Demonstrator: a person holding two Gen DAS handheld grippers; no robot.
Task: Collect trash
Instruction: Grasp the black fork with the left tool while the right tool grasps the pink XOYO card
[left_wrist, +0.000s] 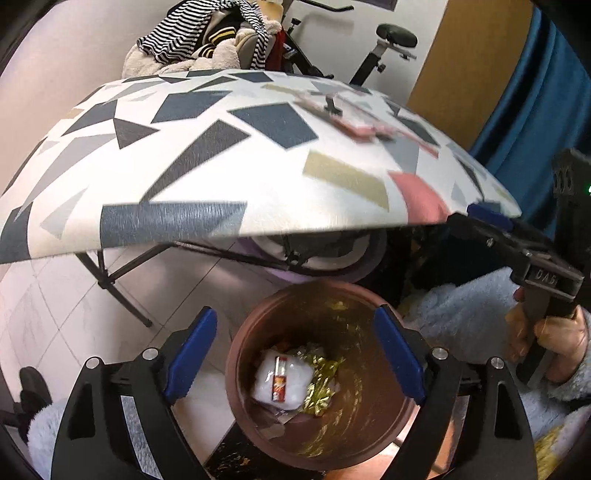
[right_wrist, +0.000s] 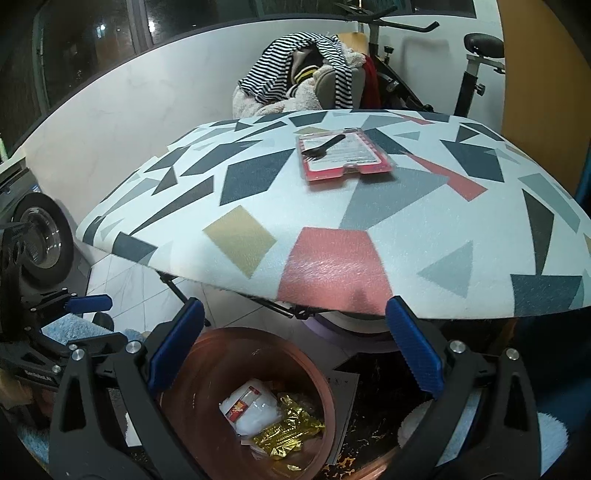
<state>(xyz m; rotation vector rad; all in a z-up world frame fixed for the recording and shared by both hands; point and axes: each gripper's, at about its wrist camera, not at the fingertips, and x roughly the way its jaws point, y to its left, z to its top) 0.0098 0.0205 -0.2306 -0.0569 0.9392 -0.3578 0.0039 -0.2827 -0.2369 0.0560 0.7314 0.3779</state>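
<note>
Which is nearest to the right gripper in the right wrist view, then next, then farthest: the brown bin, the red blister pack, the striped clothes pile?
1. Brown bin, just below the right gripper, toward its left side.
2. Red blister pack, on the patterned table top ahead.
3. Striped clothes pile, behind the table's far edge.

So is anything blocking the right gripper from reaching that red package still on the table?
Nothing visible does. The red package lies alone on the patterned table, and the open, empty right gripper hangs over the brown bin at the table's near edge.
</note>
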